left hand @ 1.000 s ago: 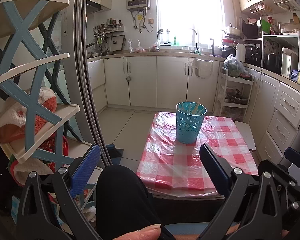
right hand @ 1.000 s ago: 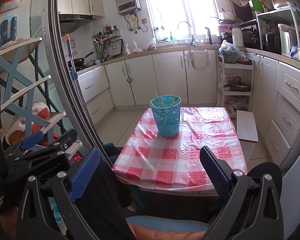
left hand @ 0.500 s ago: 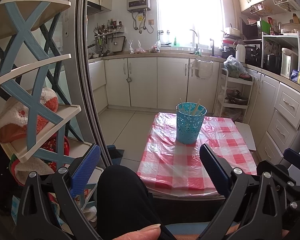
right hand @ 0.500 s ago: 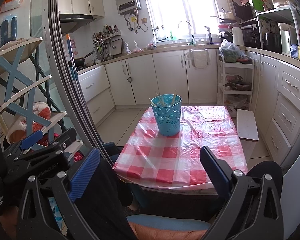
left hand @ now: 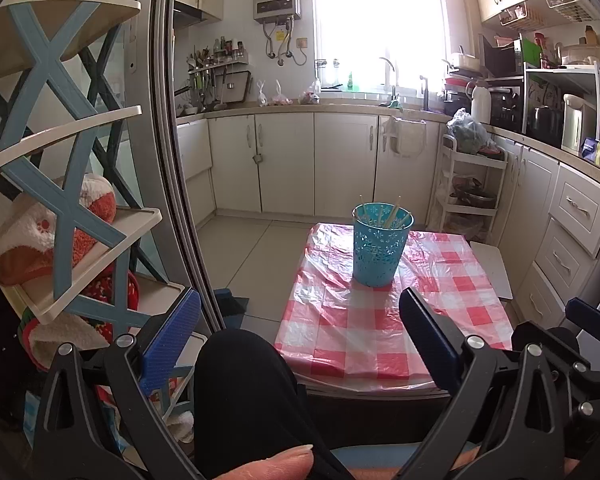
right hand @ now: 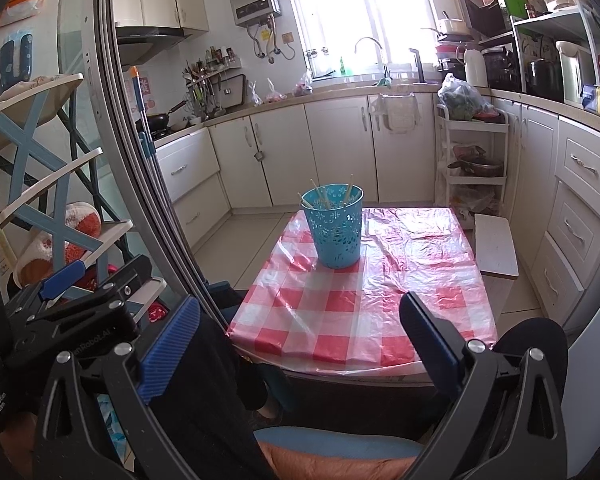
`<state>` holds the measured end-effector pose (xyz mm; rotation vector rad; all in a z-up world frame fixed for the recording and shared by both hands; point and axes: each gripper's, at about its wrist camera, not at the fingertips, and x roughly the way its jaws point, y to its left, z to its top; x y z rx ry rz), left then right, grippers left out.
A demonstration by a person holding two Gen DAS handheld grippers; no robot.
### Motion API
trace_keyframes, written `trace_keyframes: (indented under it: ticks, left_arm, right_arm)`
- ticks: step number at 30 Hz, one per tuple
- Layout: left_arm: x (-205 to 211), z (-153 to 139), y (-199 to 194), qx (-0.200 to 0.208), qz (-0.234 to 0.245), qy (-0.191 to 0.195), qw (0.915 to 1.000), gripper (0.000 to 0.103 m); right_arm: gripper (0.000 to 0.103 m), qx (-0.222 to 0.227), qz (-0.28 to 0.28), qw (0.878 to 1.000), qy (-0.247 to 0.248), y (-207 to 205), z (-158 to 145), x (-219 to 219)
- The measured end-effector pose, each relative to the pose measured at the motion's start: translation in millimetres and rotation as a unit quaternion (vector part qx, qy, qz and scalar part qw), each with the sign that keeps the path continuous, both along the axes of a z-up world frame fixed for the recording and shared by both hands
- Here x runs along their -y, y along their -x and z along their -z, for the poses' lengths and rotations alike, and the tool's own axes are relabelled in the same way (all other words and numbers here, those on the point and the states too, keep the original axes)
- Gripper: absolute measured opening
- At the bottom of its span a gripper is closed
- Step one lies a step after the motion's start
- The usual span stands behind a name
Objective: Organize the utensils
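Observation:
A turquoise perforated holder (left hand: 381, 246) stands on the far part of a low table with a red-and-white checked cover (left hand: 384, 328). Several pale chopsticks (left hand: 396, 210) stick out of it. The holder also shows in the right wrist view (right hand: 334, 226), with chopsticks (right hand: 320, 194) inside. My left gripper (left hand: 300, 320) is open and empty, held back over the person's knee, well short of the table. My right gripper (right hand: 300, 320) is open and empty, also short of the table's near edge. The left gripper's body shows at the left of the right wrist view (right hand: 76, 312).
A shelf rack with blue cross braces (left hand: 64, 200) and a sliding door frame (left hand: 168, 160) stand close on the left. White cabinets (left hand: 572, 232) line the right side. A white board (right hand: 494, 244) lies beside the table's right edge. A trolley (left hand: 472, 184) stands behind it.
Both views have shifted only slightly; the grippers stay open and empty and the holder has not moved.

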<state>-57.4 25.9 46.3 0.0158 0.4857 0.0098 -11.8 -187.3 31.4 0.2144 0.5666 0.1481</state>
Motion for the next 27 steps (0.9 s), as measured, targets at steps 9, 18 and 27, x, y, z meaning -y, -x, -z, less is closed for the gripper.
trace_keyframes:
  ticks: [9, 18, 27]
  left_arm:
    - [2, 4, -3, -0.012, 0.010, 0.003, 0.9999, 0.096]
    - [3, 11, -9, -0.007, 0.020, 0.011, 0.9997, 0.096]
    - [8, 28, -42, -0.060, 0.033, 0.013, 0.9976, 0.096]
  right_arm:
    - [0.096, -0.007, 0.000, 1.000, -0.004, -4, 1, 6]
    - [0.096, 0.002, 0.018, 1.000, 0.009, -14, 5, 18]
    - [0.096, -0.057, 0.071, 0.996, 0.026, -82, 48, 56]
